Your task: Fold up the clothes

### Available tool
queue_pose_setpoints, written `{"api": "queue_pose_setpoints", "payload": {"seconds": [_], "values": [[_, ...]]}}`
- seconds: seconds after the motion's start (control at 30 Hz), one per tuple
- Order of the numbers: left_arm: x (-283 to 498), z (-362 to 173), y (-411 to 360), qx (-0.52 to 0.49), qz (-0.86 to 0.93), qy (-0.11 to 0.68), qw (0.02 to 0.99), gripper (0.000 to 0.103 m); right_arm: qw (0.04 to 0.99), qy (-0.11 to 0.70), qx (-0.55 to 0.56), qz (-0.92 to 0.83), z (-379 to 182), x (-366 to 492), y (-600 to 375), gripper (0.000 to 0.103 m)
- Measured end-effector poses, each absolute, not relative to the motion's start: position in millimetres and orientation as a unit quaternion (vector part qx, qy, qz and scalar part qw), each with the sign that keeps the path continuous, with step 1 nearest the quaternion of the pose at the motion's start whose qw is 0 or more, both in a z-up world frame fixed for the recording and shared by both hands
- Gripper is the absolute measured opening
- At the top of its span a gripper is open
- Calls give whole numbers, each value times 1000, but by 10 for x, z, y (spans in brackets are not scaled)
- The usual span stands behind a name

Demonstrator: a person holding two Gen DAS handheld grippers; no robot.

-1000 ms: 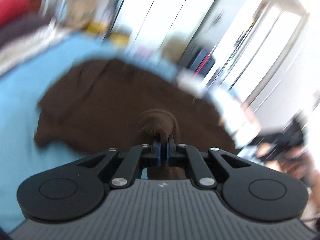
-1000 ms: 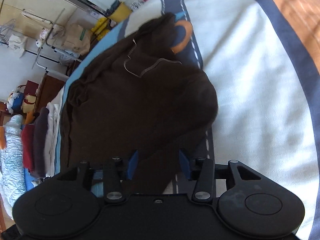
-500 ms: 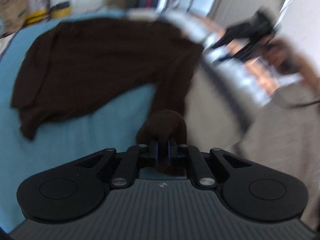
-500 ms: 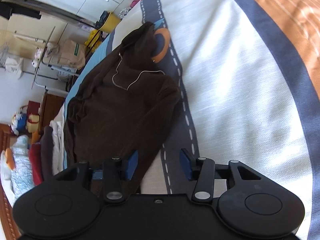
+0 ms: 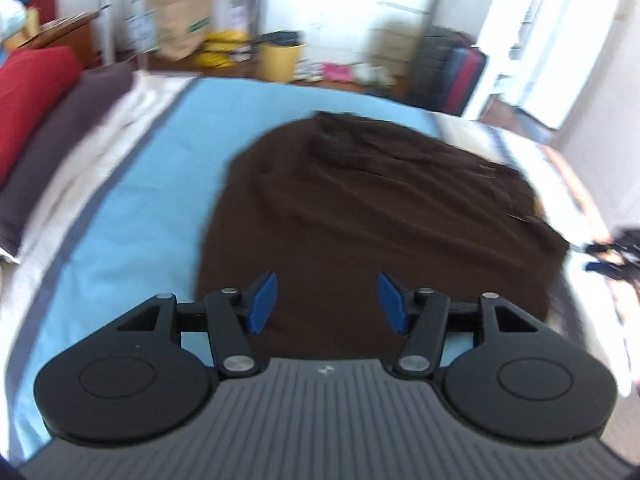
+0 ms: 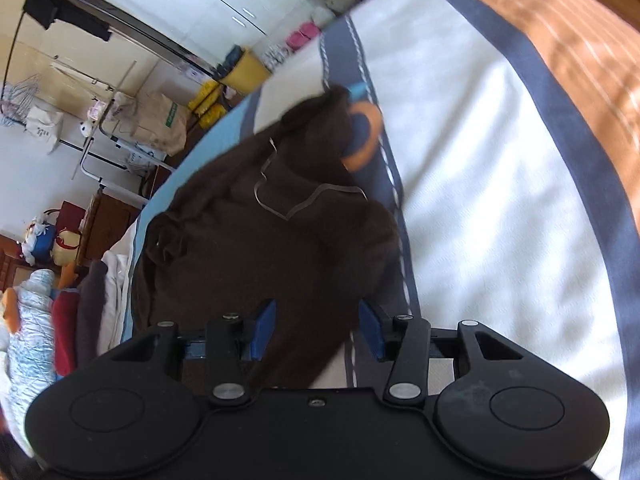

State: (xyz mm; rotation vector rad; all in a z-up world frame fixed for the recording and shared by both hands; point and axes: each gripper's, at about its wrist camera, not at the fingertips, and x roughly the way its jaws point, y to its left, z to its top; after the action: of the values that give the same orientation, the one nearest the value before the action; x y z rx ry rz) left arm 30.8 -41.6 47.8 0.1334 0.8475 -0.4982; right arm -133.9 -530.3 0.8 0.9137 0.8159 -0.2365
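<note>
A dark brown hoodie [image 5: 360, 208] lies spread on the bed, partly folded over itself. My left gripper [image 5: 327, 302] is open above its near edge and holds nothing. In the right wrist view the hoodie [image 6: 256, 248] shows its pale drawstring [image 6: 280, 196] and hood toward the far end. My right gripper [image 6: 316, 330] is open, its blue pads on either side of the hoodie's near part, not closed on it.
The bed has a light blue sheet [image 5: 132, 208] and a white cover with grey bands [image 6: 480, 184]. Folded red, purple and white clothes [image 5: 44, 108] are stacked at the left. A yellow bin [image 5: 278, 60], bags and a rack stand beyond the bed.
My left gripper let go of the bunched brown fabric and opened; the hoodie now lies flat below it. My right gripper stayed open and shifted a little over the hoodie.
</note>
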Motion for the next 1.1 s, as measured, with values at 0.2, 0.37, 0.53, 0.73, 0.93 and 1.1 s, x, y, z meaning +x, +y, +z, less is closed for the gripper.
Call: {"api": "queue_pose_setpoints", "payload": {"seconds": [0.2,0.37,0.53,0.73,0.93,1.1], "values": [[914,155,-265,56,-150,415,895,56,842,366,367,-148,40,-1163,-5340,52],[1085,-62,-172,4,-173,453,875,56,849,357,359,-151,16,-1062,-5345,52],[1065,-156,-374,33,-192,439,877,70,883,334,289,-161,165,-992,-5204,52],[1075,-277,-658,146,-164,396,891,35,906,310,258,-131,300,-716,-5127,53],[1167,-163,-833,209,-148,323,911,0,925,367,71,-66,296,-41,-4693,52],[1217,4,-780,175,-150,280,932,0,919,386,-74,-12,192,543,-4354,52]]}}
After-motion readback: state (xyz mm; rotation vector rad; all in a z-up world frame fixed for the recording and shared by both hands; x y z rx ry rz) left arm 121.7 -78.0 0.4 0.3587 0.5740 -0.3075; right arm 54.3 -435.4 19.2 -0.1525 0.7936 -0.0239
